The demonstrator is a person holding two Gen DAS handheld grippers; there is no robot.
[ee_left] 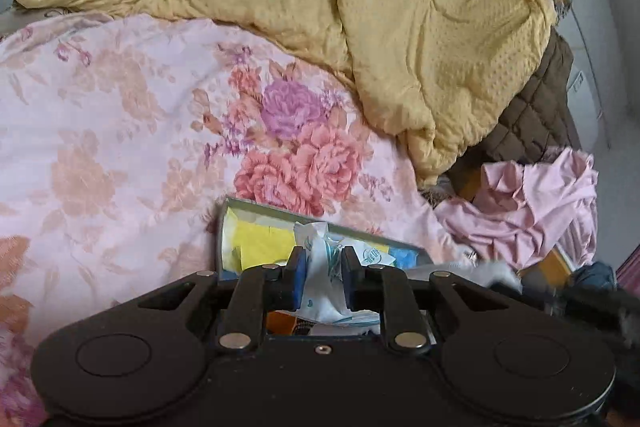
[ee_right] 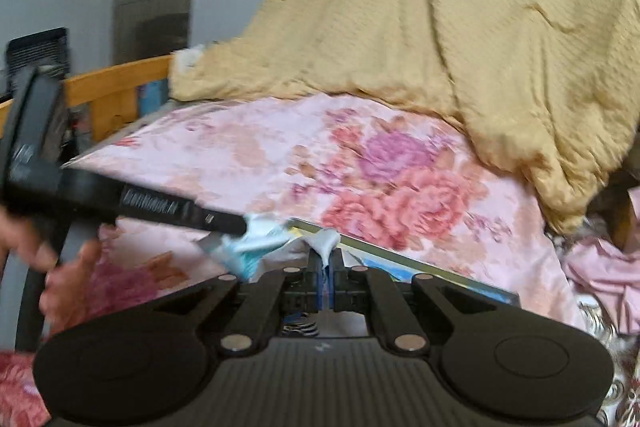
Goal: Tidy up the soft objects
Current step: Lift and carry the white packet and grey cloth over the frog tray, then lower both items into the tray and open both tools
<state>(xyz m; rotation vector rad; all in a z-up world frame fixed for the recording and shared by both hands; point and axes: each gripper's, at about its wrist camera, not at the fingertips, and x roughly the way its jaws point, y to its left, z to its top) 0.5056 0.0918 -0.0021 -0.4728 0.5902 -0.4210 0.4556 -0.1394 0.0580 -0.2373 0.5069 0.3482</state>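
Nearest, the left gripper [ee_left: 323, 267] has its 2 fingers [ee_left: 297, 273] pressed against a white wrapper [ee_left: 326, 291] with teal print, clamped on it over an open box [ee_left: 240, 223]; the right gripper [ee_right: 327, 273] has its fingers nearly together, pinching a thin edge of the same wrapper [ee_right: 326, 241]; the right view also shows the other tool reaching in from the left, so both appear to hold 1 soft piece from 2 sides, probably to pull it flat or lift it out of the box. The box holds yellow and blue packets [ee_left: 264, 241] and lies on a floral sheet [ee_left: 120, 115], likely serving as the container for small soft items. Further right, a pink garment [ee_left: 532, 203] lies crumpled near a brown quilted piece [ee_left: 532, 123], both seemingly unsorted. Farthest, a yellow quilt [ee_left: 360, 7] is heaped over the sheet's far edge; a wooden rail [ee_right: 116, 83] bounds the bed; motion blur obscures finer detail in the right view.
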